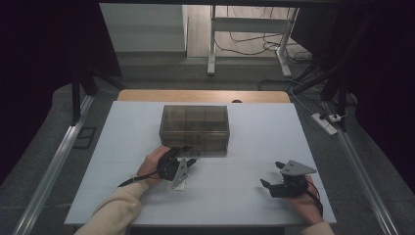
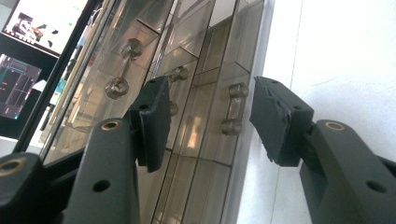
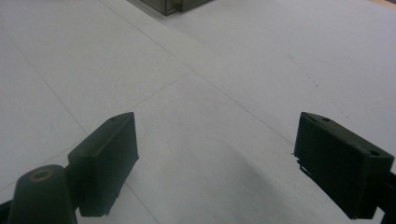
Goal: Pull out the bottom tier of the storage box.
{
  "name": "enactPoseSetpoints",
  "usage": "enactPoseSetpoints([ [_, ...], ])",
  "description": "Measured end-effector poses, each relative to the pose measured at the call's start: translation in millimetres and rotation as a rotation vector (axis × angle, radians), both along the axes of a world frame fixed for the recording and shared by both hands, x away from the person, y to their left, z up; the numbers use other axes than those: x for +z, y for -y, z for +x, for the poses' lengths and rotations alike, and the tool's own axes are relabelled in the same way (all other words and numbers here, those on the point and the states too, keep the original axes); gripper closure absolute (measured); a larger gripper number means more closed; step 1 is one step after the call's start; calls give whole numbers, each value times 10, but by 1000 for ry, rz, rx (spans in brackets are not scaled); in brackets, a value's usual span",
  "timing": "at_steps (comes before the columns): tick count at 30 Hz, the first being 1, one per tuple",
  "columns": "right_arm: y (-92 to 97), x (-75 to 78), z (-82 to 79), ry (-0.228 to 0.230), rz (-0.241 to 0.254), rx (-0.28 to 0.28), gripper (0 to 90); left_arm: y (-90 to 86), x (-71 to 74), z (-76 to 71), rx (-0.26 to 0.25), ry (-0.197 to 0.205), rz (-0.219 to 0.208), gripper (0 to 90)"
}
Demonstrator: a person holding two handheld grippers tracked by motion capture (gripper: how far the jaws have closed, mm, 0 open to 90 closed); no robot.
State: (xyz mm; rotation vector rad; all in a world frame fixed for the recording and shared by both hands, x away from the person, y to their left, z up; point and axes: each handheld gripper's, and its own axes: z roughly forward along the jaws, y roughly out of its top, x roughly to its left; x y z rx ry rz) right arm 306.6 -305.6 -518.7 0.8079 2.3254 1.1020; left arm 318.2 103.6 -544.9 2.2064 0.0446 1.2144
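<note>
left claw spread at the drawer box front

the smoky clear drawer box [image 1: 195, 128] stands on the white table [image 1: 244, 196], toward its far middle. the left gripper [image 1: 183, 157] is at the box's near front wall, jaws spread; in the left gripper view a small drawer handle [image 2: 232, 108] sits in the gap between them, untouched by either pad, with more knobs [image 2: 125, 67] on the neighbouring drawers. the right gripper [image 1: 275, 174] rests well apart at the table's near right, jaws spread wide over bare tabletop. beyond the far edge lie a wooden strip [image 1: 203, 96], a white stand's legs [image 1: 213, 39], a power strip [image 1: 325, 123] and loose cables on the floor.
</note>
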Motion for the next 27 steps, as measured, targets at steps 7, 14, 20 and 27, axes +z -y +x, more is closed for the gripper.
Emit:
enactPoseSetpoints([
  [7, 0, 1, 2, -2, -3, 4, 133, -5, -11, 14, 3, -15, -6, 467],
  [14, -2, -2, 2, -2, -6, 0, 133, -7, 7, 30, 11, -49, -53, 444],
  [20, -2, -4, 4, -3, -8, -2, 133, -16, 76, 54, 20, -115, -89, 421],
  [27, -3, -9, 6, -5, -8, 2, 133, -26, 137, 88, 25, -211, -123, 408],
])
